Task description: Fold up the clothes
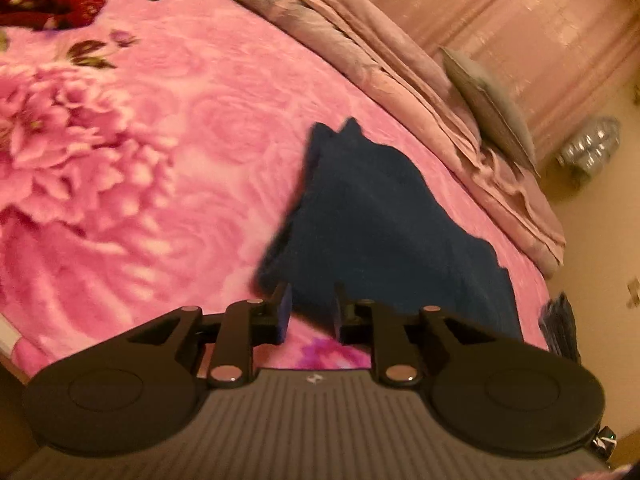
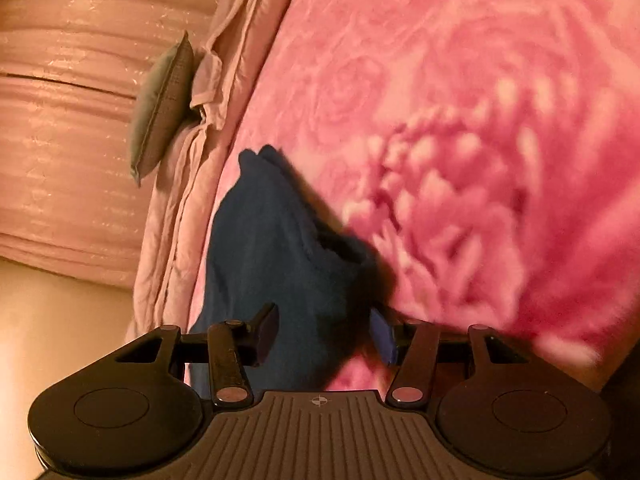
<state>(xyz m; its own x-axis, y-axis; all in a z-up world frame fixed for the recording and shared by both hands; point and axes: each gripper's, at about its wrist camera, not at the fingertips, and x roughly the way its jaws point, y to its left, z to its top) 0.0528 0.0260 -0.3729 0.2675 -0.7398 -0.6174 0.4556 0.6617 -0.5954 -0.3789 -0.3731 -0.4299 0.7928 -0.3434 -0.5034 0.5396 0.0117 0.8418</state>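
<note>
Navy knit garment [image 1: 384,220] rumpled on plush pink floral blanket [image 1: 160,160]; left claw [image 1: 310,308], right claw [image 2: 324,332] apart, empty.

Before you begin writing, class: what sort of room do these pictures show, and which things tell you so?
Most likely a bedroom. A pink floral plush blanket covers a bed, folded dusty-pink bedding lies along its edge with a flat grey-green cushion against it, and a dark blue folded garment lies on the blanket.

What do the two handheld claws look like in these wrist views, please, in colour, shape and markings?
Both look alike. The left claw and the right claw each have black linkage arms with silver pivot pins, two round black discs at the sides, and a grey ribbed body bearing a small white mark. The finger pads are dark blue. No cables, sleeves or hands show.
</note>
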